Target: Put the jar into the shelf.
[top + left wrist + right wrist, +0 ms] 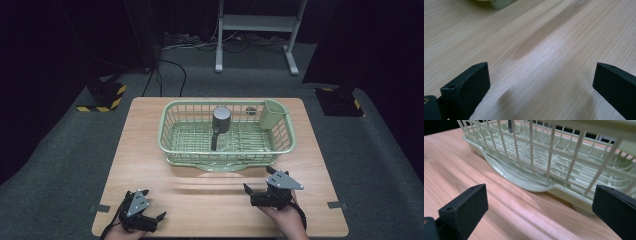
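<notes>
Dark carpet surrounded the wooden table [150,150]. At the lower left of the high view, the left gripper [150,219] rested with jaws spread wide, holding nothing. In the frame's centre sat the green basket [172,145] with a grey mug [221,120] inside. Lower right, the right gripper [258,190] gaped empty just before the basket.

Basket [227,150] mid-table [150,150], mug [220,121] inside, cup [274,113] at upper right corner; grippers at frame bottom.
</notes>
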